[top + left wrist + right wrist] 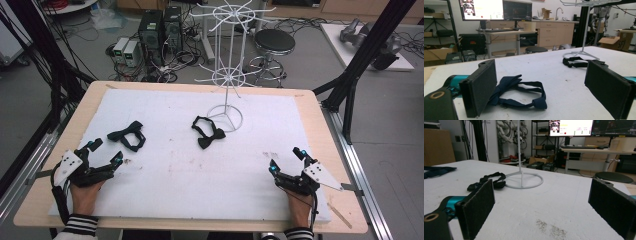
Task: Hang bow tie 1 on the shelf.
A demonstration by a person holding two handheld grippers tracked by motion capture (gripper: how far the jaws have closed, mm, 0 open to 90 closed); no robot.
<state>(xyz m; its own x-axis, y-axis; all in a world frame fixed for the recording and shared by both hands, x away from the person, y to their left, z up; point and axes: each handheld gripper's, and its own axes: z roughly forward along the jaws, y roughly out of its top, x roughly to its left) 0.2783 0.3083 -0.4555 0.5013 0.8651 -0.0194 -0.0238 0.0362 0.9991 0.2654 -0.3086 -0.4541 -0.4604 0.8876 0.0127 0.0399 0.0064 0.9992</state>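
Two bow ties lie on the white foam sheet [200, 170]. A dark navy bow tie [127, 135] [520, 93] rests at the left, just ahead of my left gripper [105, 151] [544, 90], which stands open and empty near the front left edge. A black bow tie [206, 132] [487, 182] [576, 62] lies at the middle, beside the round base of the white wire display stand [226, 75] [521, 178]. My right gripper [286, 159] [544, 207] rests open and empty at the front right, well apart from both ties.
The wooden table [305, 97] carries the foam sheet, which has brown stains [270, 156] near my right gripper. Beyond the far edge stand a black stool [274, 42], computer towers [160, 30] and cables on the floor. Black frame posts [360, 55] flank the table.
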